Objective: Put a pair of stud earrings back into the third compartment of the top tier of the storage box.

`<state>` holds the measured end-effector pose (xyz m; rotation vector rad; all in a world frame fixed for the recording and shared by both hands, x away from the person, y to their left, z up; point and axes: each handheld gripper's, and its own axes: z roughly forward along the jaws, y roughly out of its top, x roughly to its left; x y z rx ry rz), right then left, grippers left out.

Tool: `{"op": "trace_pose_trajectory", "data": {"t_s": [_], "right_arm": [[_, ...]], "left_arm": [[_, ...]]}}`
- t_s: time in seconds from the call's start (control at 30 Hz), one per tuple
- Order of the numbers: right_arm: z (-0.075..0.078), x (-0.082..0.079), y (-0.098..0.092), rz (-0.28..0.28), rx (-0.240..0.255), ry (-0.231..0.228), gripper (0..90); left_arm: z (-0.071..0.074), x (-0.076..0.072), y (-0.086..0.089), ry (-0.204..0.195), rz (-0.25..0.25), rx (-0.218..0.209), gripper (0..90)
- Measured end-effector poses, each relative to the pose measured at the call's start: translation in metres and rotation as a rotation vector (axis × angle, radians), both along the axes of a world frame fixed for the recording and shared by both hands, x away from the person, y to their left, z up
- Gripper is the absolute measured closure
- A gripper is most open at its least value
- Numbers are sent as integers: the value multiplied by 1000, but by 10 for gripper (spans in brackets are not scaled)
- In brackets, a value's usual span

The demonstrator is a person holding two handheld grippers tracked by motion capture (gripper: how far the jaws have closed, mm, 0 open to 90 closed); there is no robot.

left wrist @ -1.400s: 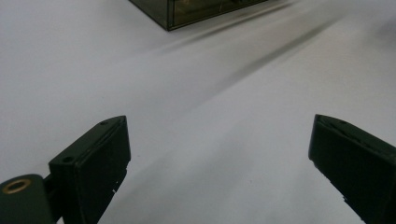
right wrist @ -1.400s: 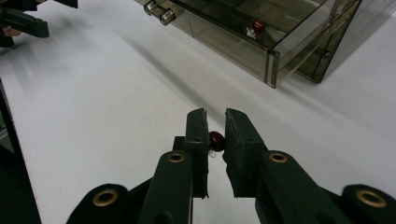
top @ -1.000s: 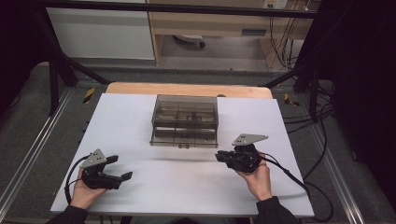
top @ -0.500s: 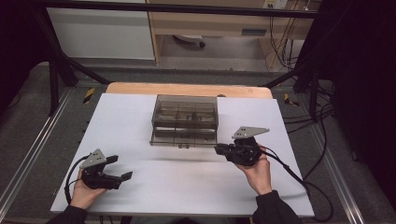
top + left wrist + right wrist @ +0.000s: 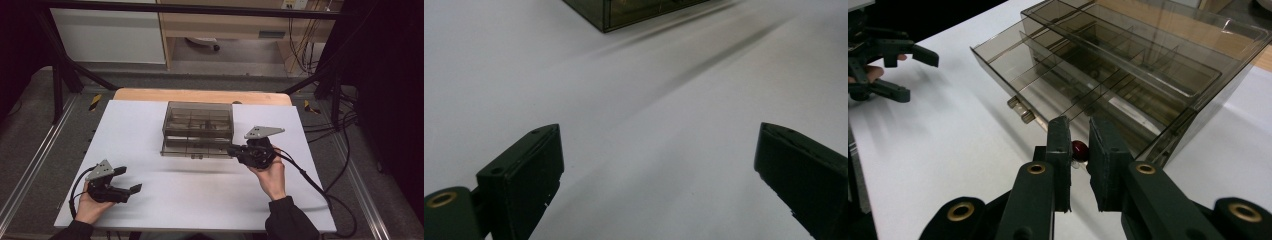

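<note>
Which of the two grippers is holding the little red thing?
The right gripper, next to the smoky plastic drawer box. It is shut on a small dark red bead. The left gripper is wide open with nothing in it.

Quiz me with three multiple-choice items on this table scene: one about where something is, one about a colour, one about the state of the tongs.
1. Where is the drawer box?
A. at the table's far middle
B. at the near left corner
C. on the floor

2. What colour is the small bead between the right tongs?
A. yellow
B. dark red
C. white

3. How do the left tongs stand?
A. shut on a screw
B. shut with nothing in them
C. open with nothing in them

Answers: 1 A, the high view shows the box on the white table, towards its far edge and midway across. 2 B, the right gripper view shows a dark red bead pinched between the pads. 3 C, the left gripper view shows the jaws wide apart over bare table.
</note>
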<state>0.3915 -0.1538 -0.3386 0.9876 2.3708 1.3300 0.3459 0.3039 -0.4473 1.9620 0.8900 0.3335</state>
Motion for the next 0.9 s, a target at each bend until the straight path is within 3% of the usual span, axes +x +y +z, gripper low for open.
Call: {"op": "trace_pose_trajectory", "data": {"t_s": [0.4,0.9], "right_arm": [[-4,21,13,-30,-17,13,800],[-21,41,28,-47,-38,39,799]], "left_arm": [[0,0,0,1,-1,1,59],[0,0,0,1,-1,1,59]]}}
